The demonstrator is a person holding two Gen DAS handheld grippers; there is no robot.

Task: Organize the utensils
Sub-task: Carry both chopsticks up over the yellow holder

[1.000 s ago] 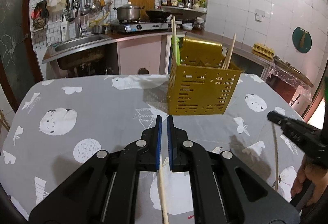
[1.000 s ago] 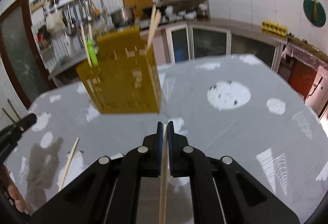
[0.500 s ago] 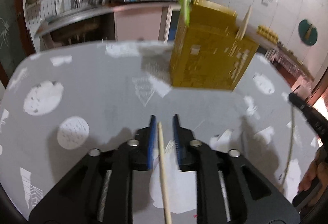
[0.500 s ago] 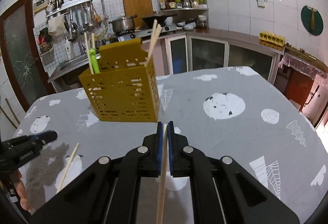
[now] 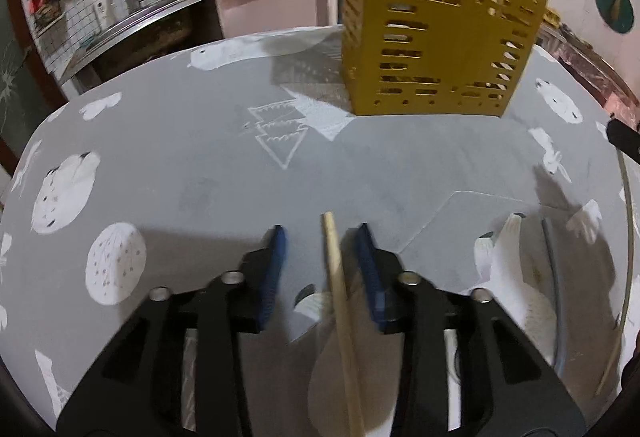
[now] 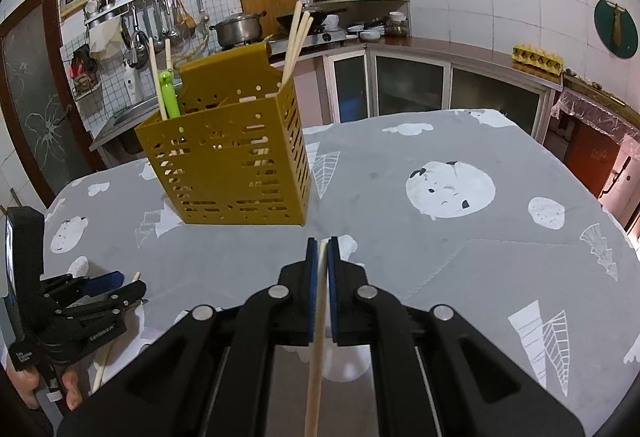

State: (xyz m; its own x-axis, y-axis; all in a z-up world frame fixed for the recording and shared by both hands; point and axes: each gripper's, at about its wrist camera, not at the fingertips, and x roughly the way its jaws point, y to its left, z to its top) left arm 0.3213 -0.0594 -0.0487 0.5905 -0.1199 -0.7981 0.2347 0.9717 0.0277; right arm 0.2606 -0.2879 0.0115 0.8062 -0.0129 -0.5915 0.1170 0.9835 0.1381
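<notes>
Left gripper (image 5: pixel 322 233): angled down toward the table, blue-padded jaws having just opened, a chopstick (image 5: pixel 340 301) lying loose between them. Right gripper (image 6: pixel 323 247): jaws clamped on a second chopstick (image 6: pixel 316 341), tilted gently downward.

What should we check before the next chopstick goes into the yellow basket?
1. Right gripper has a chopstick clamped: ok.
2. Left gripper has its chopstick clamped: not ok. Its jaws have just been opening, and the stick lies loose between them.
3. Yellow basket stands upright on the table: ok.
4. Room left in the basket beside the chopsticks already standing in it: ok, open space shows at the top.
5. Way from the right gripper to the basket is free: ok.
6. Which compartment the chopstick belongs in: cannot tell.
</notes>
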